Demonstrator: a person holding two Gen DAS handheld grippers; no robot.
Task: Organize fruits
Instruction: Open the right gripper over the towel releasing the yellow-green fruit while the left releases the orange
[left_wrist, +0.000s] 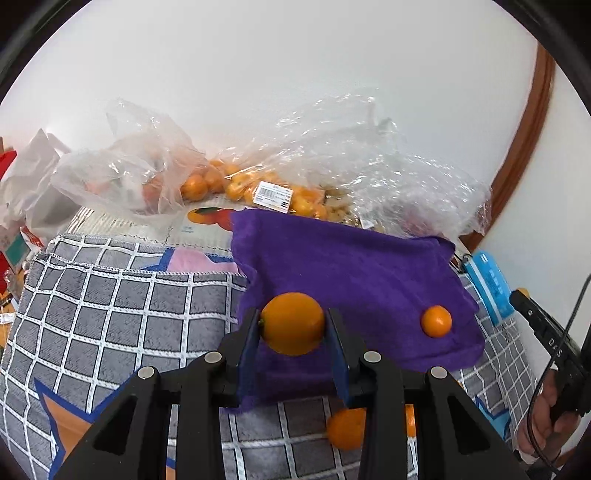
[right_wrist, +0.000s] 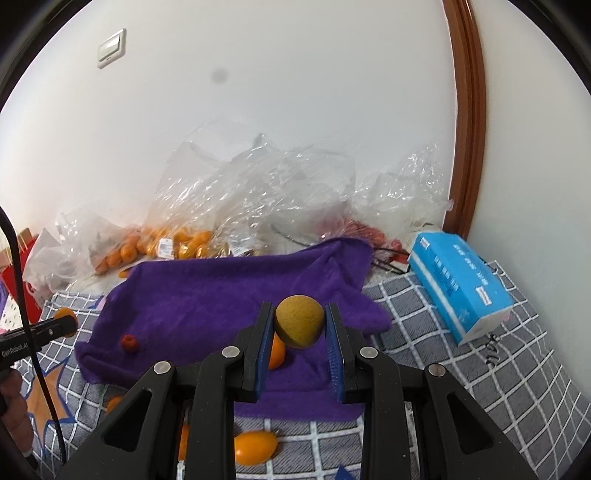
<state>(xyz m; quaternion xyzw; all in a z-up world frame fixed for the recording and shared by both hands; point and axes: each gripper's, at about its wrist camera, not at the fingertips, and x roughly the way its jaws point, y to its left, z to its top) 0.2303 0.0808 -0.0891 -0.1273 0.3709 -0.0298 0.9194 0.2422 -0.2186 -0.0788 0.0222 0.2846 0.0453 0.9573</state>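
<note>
Left tongs (left_wrist: 292, 326) clamped on smooth orange (left_wrist: 292, 323), right tongs (right_wrist: 300, 326) clamped on dull yellow-brown fruit (right_wrist: 300, 325)

A purple towel (right_wrist: 229, 295) lies on a grey cloth (left_wrist: 110, 295) checked in white, with orange fruit (left_wrist: 436, 320) on it, a blue-and-white box (right_wrist: 458, 284) right, and black claws with blue pads (right_wrist: 334, 354).

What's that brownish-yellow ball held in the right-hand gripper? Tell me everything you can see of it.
The round brownish-yellow fruit has a dull, finely speckled skin, more olive than the orange fruits nearby. It looks whole and unpeeled. The right gripper is shut on it, blue pads pressing both sides, holding it above the purple towel. Only the pads touch it. What kind of fruit it is I cannot tell.
</note>
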